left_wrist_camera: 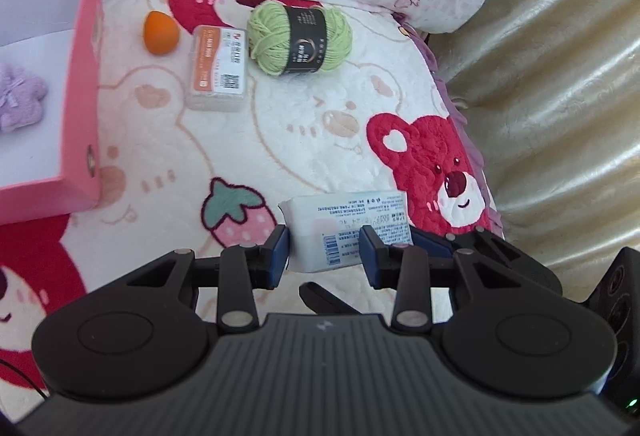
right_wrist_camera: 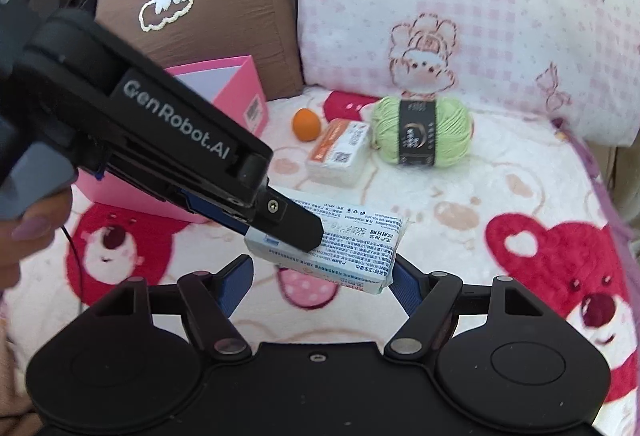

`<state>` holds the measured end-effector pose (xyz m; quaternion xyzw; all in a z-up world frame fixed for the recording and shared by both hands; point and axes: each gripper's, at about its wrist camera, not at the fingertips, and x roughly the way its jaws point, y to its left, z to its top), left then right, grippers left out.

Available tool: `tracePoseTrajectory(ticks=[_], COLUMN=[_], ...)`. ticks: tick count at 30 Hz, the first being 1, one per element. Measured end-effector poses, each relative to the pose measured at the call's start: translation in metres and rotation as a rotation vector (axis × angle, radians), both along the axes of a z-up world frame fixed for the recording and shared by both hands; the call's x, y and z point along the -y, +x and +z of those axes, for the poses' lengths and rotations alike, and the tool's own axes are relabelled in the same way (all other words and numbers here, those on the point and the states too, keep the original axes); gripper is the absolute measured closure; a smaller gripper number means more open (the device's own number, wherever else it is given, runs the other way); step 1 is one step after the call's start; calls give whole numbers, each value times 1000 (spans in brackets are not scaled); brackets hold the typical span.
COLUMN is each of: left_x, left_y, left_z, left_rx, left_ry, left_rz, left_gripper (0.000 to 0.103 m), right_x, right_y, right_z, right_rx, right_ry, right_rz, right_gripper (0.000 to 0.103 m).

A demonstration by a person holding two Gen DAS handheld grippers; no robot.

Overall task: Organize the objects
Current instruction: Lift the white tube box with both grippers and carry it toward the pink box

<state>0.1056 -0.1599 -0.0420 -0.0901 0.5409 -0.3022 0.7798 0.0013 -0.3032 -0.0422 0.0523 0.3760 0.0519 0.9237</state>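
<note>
My left gripper (left_wrist_camera: 325,256) is shut on a white tissue pack (left_wrist_camera: 344,215) with printed text, held above the bear blanket (left_wrist_camera: 280,139). In the right wrist view the left gripper (right_wrist_camera: 304,232) reaches in from the left with the tissue pack (right_wrist_camera: 360,240) pinched at its tip. My right gripper (right_wrist_camera: 322,282) stands open around the pack's near end. Its left pad is clear of the pack and its right pad is close beside it. A pink box (left_wrist_camera: 80,75) at the left holds a purple plush flower (left_wrist_camera: 20,99).
On the blanket lie a green yarn ball (left_wrist_camera: 300,37), a clear box with an orange label (left_wrist_camera: 218,69) and an orange sponge egg (left_wrist_camera: 157,32). A pink checked pillow (right_wrist_camera: 460,15) and a brown pillow (right_wrist_camera: 208,15) line the back. Golden fabric (left_wrist_camera: 560,75) borders the right.
</note>
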Motion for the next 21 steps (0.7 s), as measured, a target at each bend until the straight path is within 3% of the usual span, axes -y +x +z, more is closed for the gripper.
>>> tracePoseTrajectory(ticks=[14, 21], left_x=[-52, -68], left_y=[-31, -45], left_z=[38, 41], left_rx=[39, 53], left_ry=[-31, -41], left_rz=[-16, -25], left_gripper=[67, 67], right_x=[-46, -59], right_y=[-16, -22], right_z=[41, 48], right_rx=[23, 25], right_ry=[-63, -86], right_rz=[85, 127], right_gripper=[25, 25])
